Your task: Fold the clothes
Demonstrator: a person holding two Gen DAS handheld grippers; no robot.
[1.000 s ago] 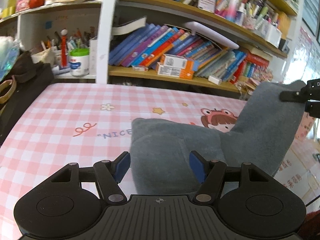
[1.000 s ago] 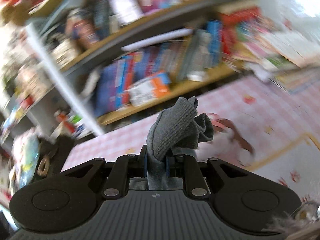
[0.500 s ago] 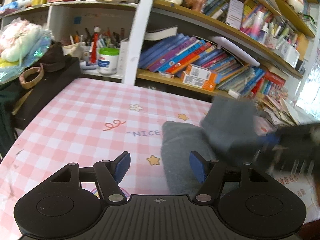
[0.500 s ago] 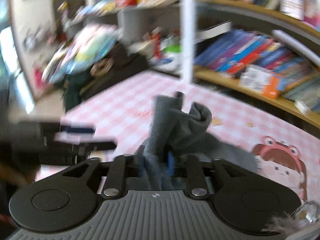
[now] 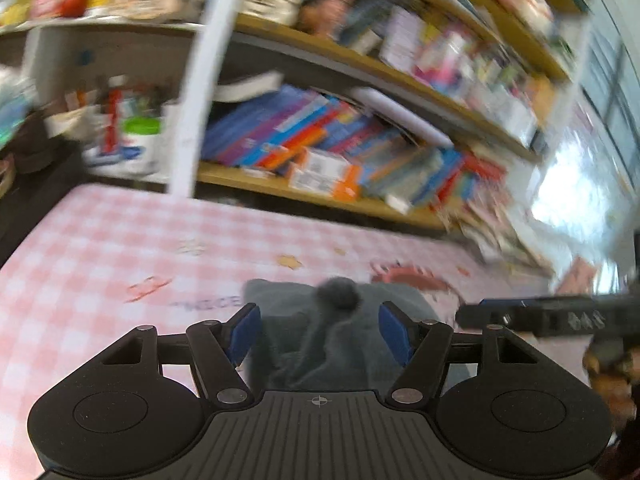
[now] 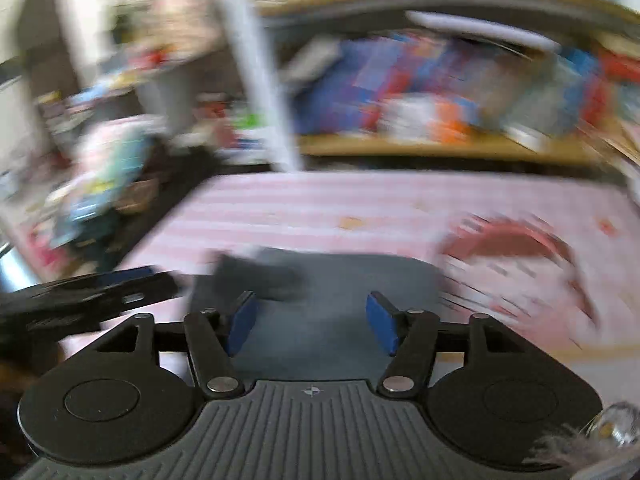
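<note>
A grey knitted garment [image 5: 328, 332] lies folded over on the pink checked tablecloth [image 5: 100, 264], with a bunched end sticking up near its middle. My left gripper [image 5: 318, 334] hovers over it, open, its blue pads apart and touching nothing. In the right wrist view the same grey garment [image 6: 340, 288] lies flat below my right gripper [image 6: 310, 322], whose jaws are opening; the cloth has dropped out from between them. The right gripper [image 5: 540, 316] shows at the right edge of the left wrist view, and the left gripper [image 6: 92, 288] at the left of the right wrist view.
Wooden shelves [image 5: 320, 196] packed with books run along the far side of the table. A white post [image 5: 192, 120] stands at the table's back edge. Dark bags and clutter [image 6: 92, 208] pile up at the left. A cartoon print [image 6: 512, 240] marks the cloth to the right.
My right gripper swung across, came down and opened, letting go of the grey garment's end, which now lies on the rest of the garment. The left gripper stayed open.
</note>
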